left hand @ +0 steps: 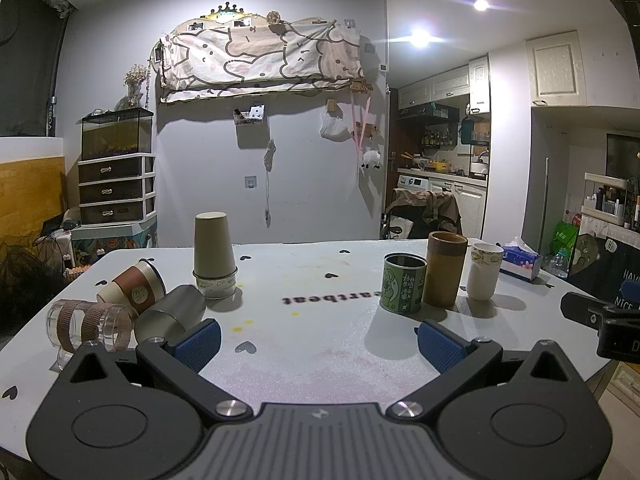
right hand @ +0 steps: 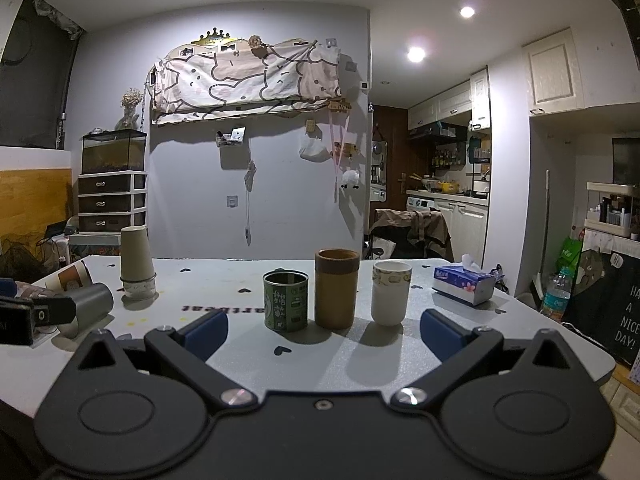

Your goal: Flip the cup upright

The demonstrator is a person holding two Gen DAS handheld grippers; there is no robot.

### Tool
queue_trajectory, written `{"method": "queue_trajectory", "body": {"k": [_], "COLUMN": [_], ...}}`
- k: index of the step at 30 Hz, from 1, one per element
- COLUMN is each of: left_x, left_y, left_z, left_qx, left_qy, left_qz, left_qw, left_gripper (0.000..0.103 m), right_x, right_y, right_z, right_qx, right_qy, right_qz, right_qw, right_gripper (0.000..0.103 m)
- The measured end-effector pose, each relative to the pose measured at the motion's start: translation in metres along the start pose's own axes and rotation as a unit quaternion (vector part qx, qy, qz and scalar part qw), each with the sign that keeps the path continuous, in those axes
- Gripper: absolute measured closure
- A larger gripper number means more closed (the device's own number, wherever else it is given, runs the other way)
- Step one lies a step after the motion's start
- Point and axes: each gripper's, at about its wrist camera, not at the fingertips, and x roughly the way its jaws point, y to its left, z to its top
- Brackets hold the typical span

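Observation:
On the white table, a grey metal cup lies on its side just beyond my left gripper's left finger. A clear cup with brown bands and a brown-sleeved paper cup also lie on their sides at the left. A beige paper cup stands upside down on another inverted cup. A green tin, a brown cup and a white cup stand upright. My left gripper is open and empty. My right gripper is open and empty, facing the upright tin, brown cup and white cup.
A tissue box sits at the table's right back edge. The other gripper's body shows at the right edge in the left wrist view and at the left edge in the right wrist view. A chair with cloth stands behind the table.

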Motion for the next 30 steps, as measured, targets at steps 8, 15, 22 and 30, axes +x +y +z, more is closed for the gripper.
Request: {"method": "queue_trajectory", "body": {"k": [8,15,22,30], "left_x": [-0.0001,0.0,0.0003,-0.0001], "left_y": [-0.0005,-0.0003,-0.0003,-0.0005], "left_z": [0.0009,0.0008,0.0009,0.0008], "left_qx": [0.0,0.0,0.0,0.0], "left_qy": [0.001,0.001,0.001,0.001], "left_qz": [0.0,0.0,0.0,0.0], "left_qw": [1.0,1.0,1.0,1.0], "left_gripper": [0.0,0.0,0.0,0.0], "right_x": [-0.0003,-0.0003,-0.0009,-0.0023], "right_y": [-0.0012,-0.0011,-0.0014,-0.0016], "right_z": [0.0012,0.001,0.0029,0.0053], "right_qx": [0.0,0.0,0.0,0.0], "right_qy": [-0.001,-0.002,-0.003,-0.004], "right_qz": [0.0,0.0,-0.001,0.0], "right_qw": [1.0,1.0,1.0,1.0], "right_gripper": [0.0,0.0,0.0,0.0]}}
